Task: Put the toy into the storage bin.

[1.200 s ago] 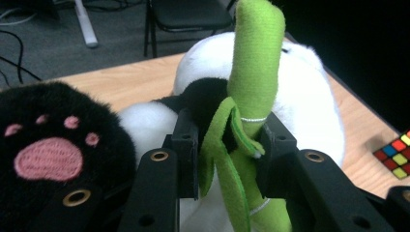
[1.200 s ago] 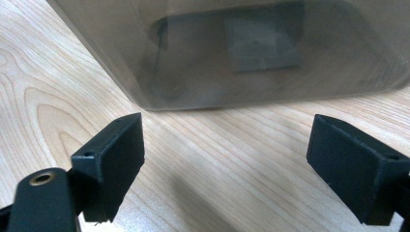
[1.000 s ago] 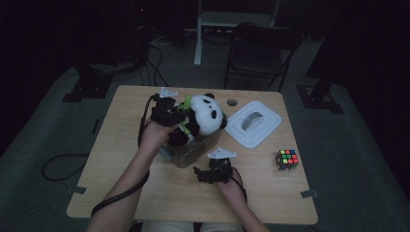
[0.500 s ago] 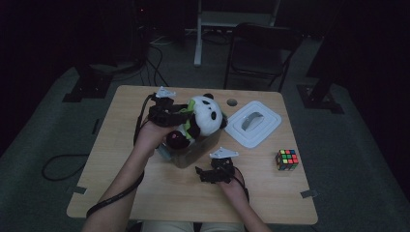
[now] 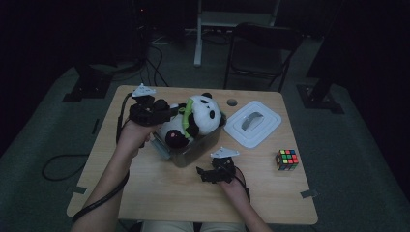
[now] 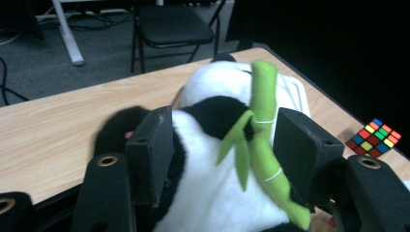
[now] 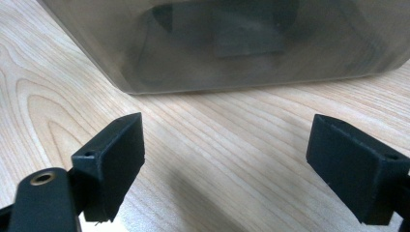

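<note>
Counting 1 panda (image 5: 193, 123), 1 bin (image 5: 196, 150), 1 lid (image 5: 253, 123).

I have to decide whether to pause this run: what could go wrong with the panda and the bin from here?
The panda plush sits high in the clear bin, bulging over its rim, so it may flop out. The left hand-held gripper, whose jaws have just been opening, straddles the panda; its green bamboo could snag a pad. The lid may not close over it.

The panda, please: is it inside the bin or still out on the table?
In, though not fully: the panda sits in the clear bin, its head and back rising above the rim. The lid lies apart on the table.
</note>
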Demonstrator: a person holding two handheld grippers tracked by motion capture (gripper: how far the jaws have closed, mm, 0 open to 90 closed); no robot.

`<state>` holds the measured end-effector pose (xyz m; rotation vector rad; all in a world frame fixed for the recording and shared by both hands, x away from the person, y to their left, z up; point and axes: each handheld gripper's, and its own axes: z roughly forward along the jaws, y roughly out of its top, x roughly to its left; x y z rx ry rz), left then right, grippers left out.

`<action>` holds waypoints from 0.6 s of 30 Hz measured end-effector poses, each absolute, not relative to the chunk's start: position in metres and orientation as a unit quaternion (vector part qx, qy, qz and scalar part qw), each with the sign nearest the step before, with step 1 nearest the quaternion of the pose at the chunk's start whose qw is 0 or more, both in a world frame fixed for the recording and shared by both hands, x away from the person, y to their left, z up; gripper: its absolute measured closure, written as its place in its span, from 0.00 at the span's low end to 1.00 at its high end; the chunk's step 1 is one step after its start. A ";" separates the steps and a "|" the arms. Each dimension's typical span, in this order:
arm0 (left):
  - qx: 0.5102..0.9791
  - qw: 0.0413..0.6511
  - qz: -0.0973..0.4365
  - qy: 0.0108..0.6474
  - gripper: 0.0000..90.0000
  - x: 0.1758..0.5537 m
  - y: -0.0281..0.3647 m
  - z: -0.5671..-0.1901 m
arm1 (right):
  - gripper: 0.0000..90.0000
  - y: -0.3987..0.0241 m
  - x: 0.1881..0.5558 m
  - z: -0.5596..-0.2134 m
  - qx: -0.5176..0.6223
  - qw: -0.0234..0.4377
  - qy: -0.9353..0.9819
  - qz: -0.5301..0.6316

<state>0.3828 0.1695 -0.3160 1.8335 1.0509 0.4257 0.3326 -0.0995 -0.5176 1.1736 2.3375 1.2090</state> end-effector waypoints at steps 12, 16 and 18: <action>0.724 0.473 0.189 0.464 0.22 0.395 0.212 -0.331 | 0.15 -0.098 0.332 -0.519 0.399 0.124 0.810 0.412; 0.720 0.474 0.189 0.471 0.18 0.400 0.222 -0.342 | 0.15 -0.099 0.333 -0.519 0.401 0.124 0.810 0.409; 0.721 0.474 0.190 0.468 0.10 0.403 0.225 -0.347 | 0.15 -0.100 0.333 -0.519 0.400 0.123 0.810 0.409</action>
